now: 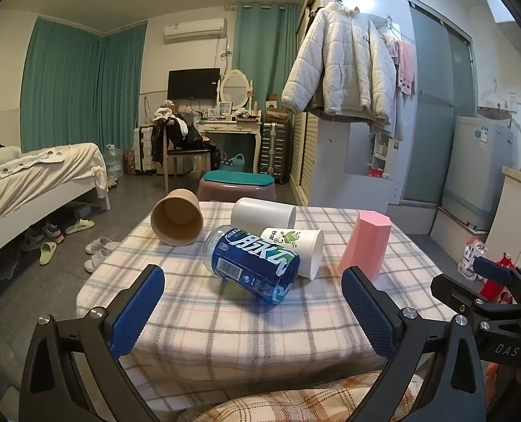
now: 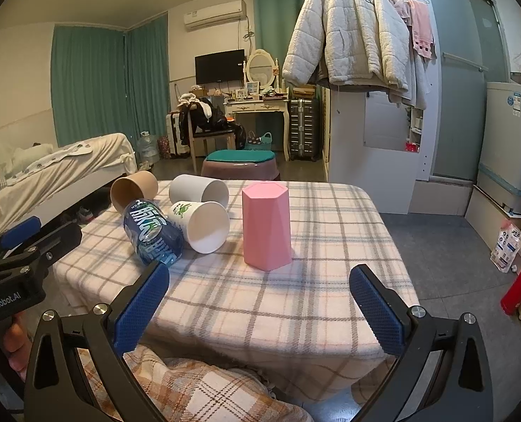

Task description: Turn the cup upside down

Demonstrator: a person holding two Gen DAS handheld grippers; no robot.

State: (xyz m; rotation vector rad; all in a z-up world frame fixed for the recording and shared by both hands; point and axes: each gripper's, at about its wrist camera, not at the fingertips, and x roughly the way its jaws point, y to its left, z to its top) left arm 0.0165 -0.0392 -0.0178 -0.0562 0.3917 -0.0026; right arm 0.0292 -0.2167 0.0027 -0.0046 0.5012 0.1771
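The right gripper is held wide open and empty, as is the left gripper. The pink cup is observed mouth-down on the checked table, long axis vertical, directly ahead of the right tool; the left is judged farther.

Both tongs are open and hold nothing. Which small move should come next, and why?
Probably bring the right tongs forward toward the white printed cup. It lies on its side on the checked tablecloth, mouth facing the camera, beside the blue bottle. The pink cup already stands upside down. The left tongs can wait.
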